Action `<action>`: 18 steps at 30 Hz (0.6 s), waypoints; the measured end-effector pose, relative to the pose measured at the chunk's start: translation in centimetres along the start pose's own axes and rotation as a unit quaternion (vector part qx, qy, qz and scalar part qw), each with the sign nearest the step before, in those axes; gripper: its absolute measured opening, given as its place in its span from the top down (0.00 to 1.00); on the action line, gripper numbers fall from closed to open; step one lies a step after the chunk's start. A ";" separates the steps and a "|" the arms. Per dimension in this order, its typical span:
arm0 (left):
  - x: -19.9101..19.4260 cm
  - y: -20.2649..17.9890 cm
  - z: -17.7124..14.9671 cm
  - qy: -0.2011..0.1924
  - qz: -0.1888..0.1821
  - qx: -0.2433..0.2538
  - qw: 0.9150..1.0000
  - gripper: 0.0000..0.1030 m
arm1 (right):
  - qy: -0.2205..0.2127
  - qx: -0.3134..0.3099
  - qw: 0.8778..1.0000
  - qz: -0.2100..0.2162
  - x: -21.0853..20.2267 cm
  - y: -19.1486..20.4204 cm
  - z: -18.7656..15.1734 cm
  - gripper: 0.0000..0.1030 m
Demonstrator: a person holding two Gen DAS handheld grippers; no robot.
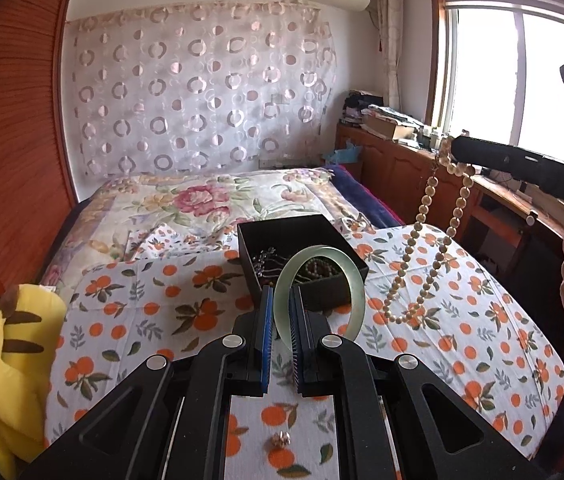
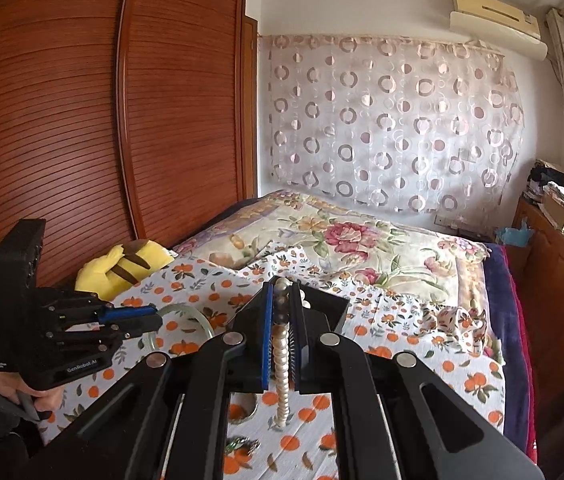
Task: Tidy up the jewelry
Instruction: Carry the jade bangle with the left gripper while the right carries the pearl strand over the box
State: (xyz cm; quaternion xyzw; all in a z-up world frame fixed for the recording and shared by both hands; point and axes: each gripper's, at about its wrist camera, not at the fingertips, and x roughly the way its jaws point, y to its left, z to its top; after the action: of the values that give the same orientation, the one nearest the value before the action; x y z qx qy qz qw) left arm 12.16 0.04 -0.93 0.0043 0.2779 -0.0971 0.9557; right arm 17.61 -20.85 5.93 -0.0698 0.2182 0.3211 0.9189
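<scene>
My left gripper is shut on a pale green jade bangle, holding it upright just in front of a black open box that holds several pieces of jewelry. My right gripper is shut on a pearl necklace that hangs down between its fingers; in the left wrist view the necklace dangles from the right gripper to the right of the box, its lower end near the bedspread. The left gripper with the bangle shows at the left of the right wrist view.
An orange-print cloth covers the bed. A small ring-like trinket lies on it near me, another small piece too. A yellow plush toy sits at the left edge. A wooden wardrobe stands left, cabinets right.
</scene>
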 end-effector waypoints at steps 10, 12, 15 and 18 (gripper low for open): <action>2.9 0.5 2.2 0.006 0.006 0.002 1.000 0.93 | -0.019 -0.012 1.000 0.014 2.2 -1.1 3.4 0.92; 3.5 0.5 2.6 0.008 0.006 0.002 1.000 0.93 | -0.024 -0.014 0.999 0.018 2.8 -1.4 4.3 0.92; 4.2 0.7 3.2 0.008 0.006 0.002 1.000 0.93 | -0.029 -0.015 0.999 0.024 3.6 -2.0 5.2 0.92; 4.6 0.6 3.5 0.008 0.006 0.002 1.000 0.93 | -0.029 -0.012 0.999 0.032 4.8 -2.5 5.4 0.92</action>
State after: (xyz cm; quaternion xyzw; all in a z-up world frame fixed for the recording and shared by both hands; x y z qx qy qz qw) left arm 17.89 -0.41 -0.47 0.0091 0.2848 -0.0921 0.9541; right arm 24.43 -18.74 8.58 -0.0641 0.1900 0.3548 0.9132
